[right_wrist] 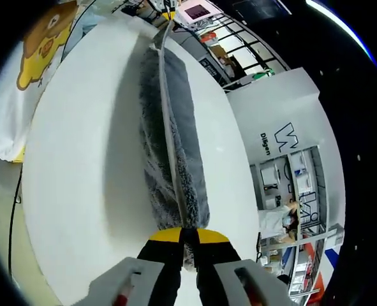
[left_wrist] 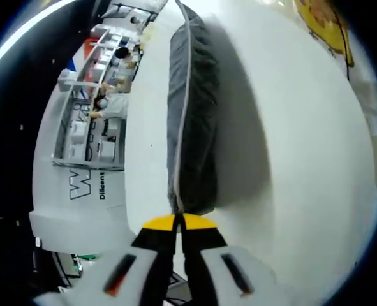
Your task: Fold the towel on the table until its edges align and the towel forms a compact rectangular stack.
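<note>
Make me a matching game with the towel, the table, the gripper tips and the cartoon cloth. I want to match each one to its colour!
Things:
1. towel
2. table
3. left gripper tips
4. cartoon cloth

Colours:
A. plain white
B. yellow tips on black
C. grey
D. white with a yellow and brown picture

Pairs: 1-C, 2-A, 3-B, 4-D

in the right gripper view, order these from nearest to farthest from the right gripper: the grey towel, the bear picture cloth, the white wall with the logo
1. Grey towel: pinched in the right gripper, stretching ahead.
2. White wall with the logo: off the table's right edge.
3. Bear picture cloth: upper left, past the table's far side.
Wall and cloth are close to call.
</note>
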